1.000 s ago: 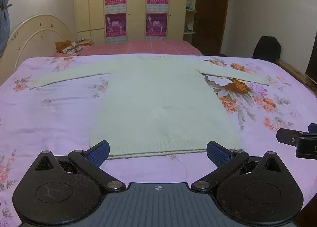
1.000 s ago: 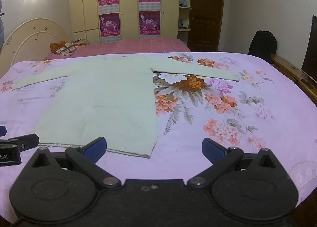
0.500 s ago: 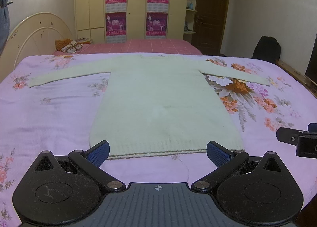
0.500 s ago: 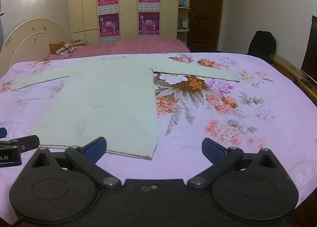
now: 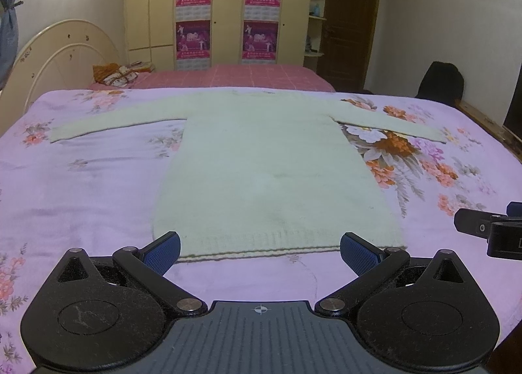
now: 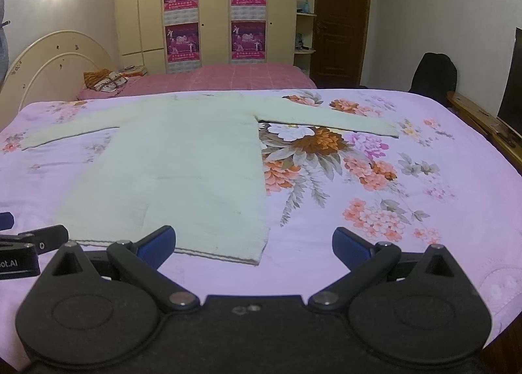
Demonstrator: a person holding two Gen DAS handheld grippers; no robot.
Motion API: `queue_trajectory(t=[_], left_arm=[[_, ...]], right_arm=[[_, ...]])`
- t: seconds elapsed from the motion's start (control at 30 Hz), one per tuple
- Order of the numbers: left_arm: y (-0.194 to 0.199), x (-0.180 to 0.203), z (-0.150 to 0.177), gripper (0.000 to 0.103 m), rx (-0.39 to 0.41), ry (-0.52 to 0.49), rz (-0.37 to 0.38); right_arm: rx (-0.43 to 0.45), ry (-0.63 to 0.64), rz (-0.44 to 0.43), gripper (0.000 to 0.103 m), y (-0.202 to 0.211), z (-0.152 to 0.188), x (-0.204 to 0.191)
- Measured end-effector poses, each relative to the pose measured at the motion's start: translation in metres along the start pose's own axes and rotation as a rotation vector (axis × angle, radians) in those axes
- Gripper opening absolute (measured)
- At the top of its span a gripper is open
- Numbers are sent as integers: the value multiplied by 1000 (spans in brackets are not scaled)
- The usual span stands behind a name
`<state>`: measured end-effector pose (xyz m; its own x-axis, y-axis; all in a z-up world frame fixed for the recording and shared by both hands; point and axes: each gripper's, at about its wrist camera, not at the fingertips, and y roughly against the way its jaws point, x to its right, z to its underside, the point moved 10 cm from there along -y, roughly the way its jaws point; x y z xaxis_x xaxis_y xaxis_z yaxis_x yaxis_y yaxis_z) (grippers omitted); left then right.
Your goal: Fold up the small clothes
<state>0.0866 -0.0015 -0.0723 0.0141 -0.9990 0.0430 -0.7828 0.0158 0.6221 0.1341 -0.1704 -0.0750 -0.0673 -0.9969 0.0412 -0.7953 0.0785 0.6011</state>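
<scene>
A pale green knit sweater lies flat on the floral purple bedspread, sleeves spread out to both sides, hem toward me. It also shows in the right wrist view. My left gripper is open and empty, just short of the hem, its blue fingertips wider apart than most of the hem. My right gripper is open and empty, near the sweater's lower right corner. Each gripper shows at the edge of the other's view.
A second bed with a pink cover stands behind, with a cream headboard at the left. A dark chair and a wooden bed frame edge are at the right. Wardrobes with posters line the back wall.
Both grippers have risen and tilted slightly; the sweater sits a little lower in both views. The sweater itself has not moved. Both grippers stay open.
</scene>
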Motion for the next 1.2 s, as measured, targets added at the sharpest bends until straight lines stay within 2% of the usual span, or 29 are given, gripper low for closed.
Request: queue_trajectory(t=[0.97,1.2], left_arm=[[-6,-7,-1,103,-14,-3,3],[-19,-16,-19,103,9,37,30]], right_arm=[[-7,12,-12,102,-5,-1,-11],[0,-18,-16,102,-15,-10,1]])
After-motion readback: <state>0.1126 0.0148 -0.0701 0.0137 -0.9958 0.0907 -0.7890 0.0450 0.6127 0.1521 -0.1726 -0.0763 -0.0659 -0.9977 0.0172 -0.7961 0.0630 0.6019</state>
